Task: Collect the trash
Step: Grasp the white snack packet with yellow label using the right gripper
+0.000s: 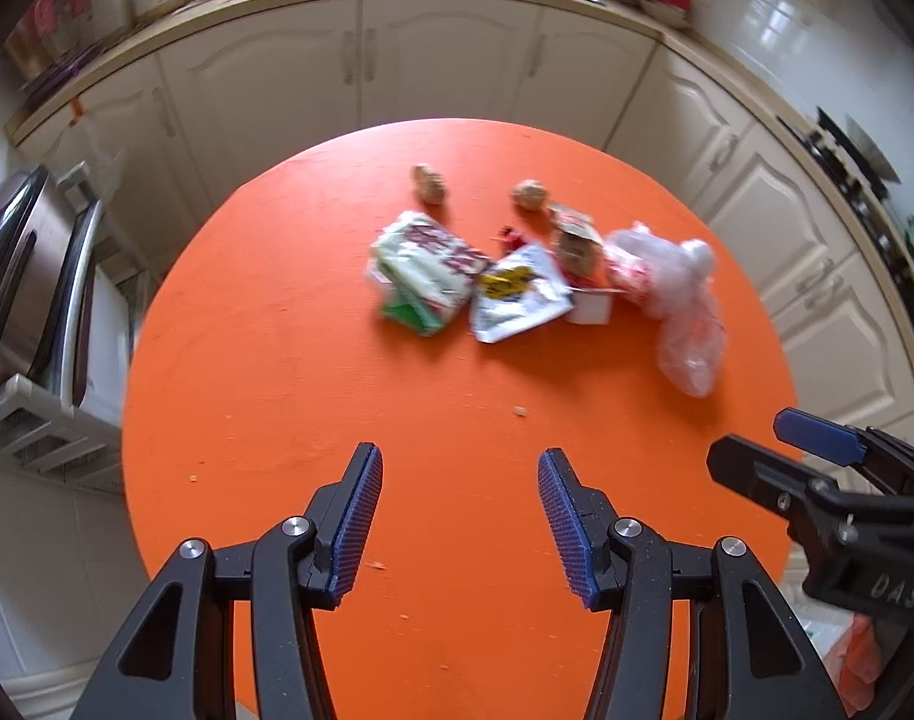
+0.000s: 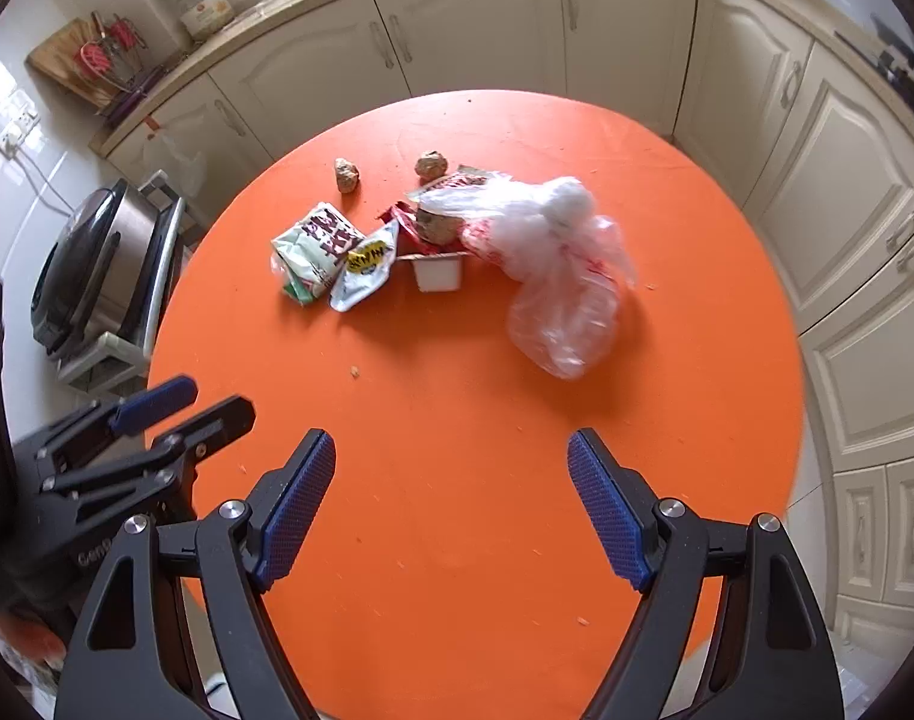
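Note:
Trash lies on the far half of a round orange table (image 1: pixel 396 420) (image 2: pixel 457 450). It includes a green-white wrapper (image 1: pixel 423 267) (image 2: pixel 312 252), a white pouch with a yellow label (image 1: pixel 517 294) (image 2: pixel 363 267), a white cup (image 1: pixel 589 309) (image 2: pixel 437 273), a clear plastic bag (image 1: pixel 673 294) (image 2: pixel 553 264) and two crumpled brown balls (image 1: pixel 429 183) (image 2: pixel 347 174). My left gripper (image 1: pixel 460 519) is open and empty above the near table edge. My right gripper (image 2: pixel 450 501) is open and empty too. Each gripper shows at the side of the other's view.
Cream kitchen cabinets (image 1: pixel 444 54) (image 2: pixel 475 18) curve around behind the table. A steel appliance on a white rack (image 1: pixel 30 276) (image 2: pixel 96 276) stands left of the table. A stove edge (image 1: pixel 865 180) is at the right. Small crumbs (image 1: pixel 520 411) lie on the table.

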Demonstrator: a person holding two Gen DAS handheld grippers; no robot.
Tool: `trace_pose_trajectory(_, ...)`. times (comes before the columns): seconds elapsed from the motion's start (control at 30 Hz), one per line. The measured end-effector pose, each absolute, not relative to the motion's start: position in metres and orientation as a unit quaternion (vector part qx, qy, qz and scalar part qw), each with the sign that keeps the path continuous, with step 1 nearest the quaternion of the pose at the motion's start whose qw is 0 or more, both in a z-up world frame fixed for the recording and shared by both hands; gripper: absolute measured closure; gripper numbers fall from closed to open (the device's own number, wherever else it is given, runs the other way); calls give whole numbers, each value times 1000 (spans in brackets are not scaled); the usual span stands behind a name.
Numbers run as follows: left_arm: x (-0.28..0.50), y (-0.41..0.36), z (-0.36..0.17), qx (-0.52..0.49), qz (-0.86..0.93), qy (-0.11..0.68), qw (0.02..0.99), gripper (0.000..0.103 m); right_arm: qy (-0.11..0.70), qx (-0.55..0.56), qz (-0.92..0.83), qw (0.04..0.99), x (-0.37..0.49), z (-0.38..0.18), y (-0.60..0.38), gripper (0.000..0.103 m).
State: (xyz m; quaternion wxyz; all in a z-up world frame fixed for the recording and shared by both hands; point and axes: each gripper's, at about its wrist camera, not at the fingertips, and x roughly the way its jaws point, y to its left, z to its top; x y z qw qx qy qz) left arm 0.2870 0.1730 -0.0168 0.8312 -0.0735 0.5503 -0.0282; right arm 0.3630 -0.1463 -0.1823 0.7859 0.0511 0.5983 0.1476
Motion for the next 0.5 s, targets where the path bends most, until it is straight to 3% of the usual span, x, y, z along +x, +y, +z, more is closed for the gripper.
trace_pose_trajectory(0.37, 306, 245, -30, -130, 11, 555, 821, 53, 644, 79, 171, 742, 429, -220, -84, 21)
trace_pose_trajectory(0.5, 321, 260, -39, -143, 16, 559, 817, 53, 654, 57, 160, 737, 448, -240, -62, 27)
